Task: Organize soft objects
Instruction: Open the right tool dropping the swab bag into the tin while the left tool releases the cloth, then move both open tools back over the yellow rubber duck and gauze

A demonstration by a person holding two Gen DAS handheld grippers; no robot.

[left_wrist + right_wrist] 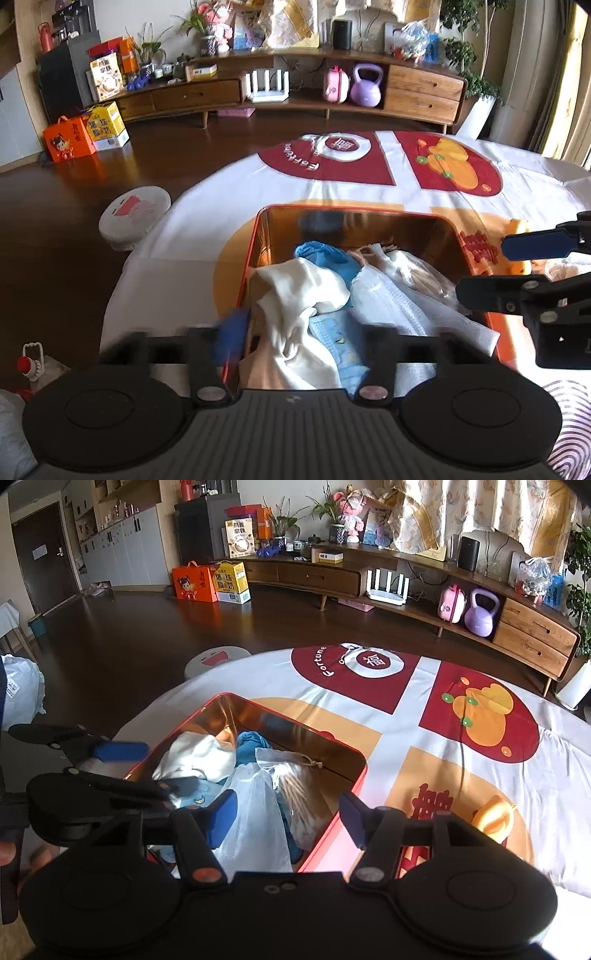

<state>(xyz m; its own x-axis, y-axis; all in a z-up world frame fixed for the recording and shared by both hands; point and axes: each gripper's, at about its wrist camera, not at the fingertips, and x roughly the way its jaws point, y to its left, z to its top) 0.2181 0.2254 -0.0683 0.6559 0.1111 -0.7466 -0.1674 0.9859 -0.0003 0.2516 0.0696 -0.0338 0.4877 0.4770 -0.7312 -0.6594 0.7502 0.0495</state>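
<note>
A red metal tin (369, 216) (334, 751) stands on the table. It holds a white cloth (295, 291) (199, 755), a blue cloth (328, 258) (253, 744), a light blue garment (336, 339), a white mesh bag (388, 299) (255, 812) and a bag of cotton swabs (299, 779). My left gripper (303, 332) is open, its fingers straddling the tin's near left wall, over the cloths. My right gripper (288, 816) is open, straddling the tin's near right wall above the mesh bag. It also shows in the left wrist view (517, 266).
The table wears a white cloth with red and orange prints (424, 709). A yellow soft toy (495, 818) lies right of the tin. A round white stool (135, 214) stands off the table's left edge. A wooden sideboard (295, 88) lines the far wall.
</note>
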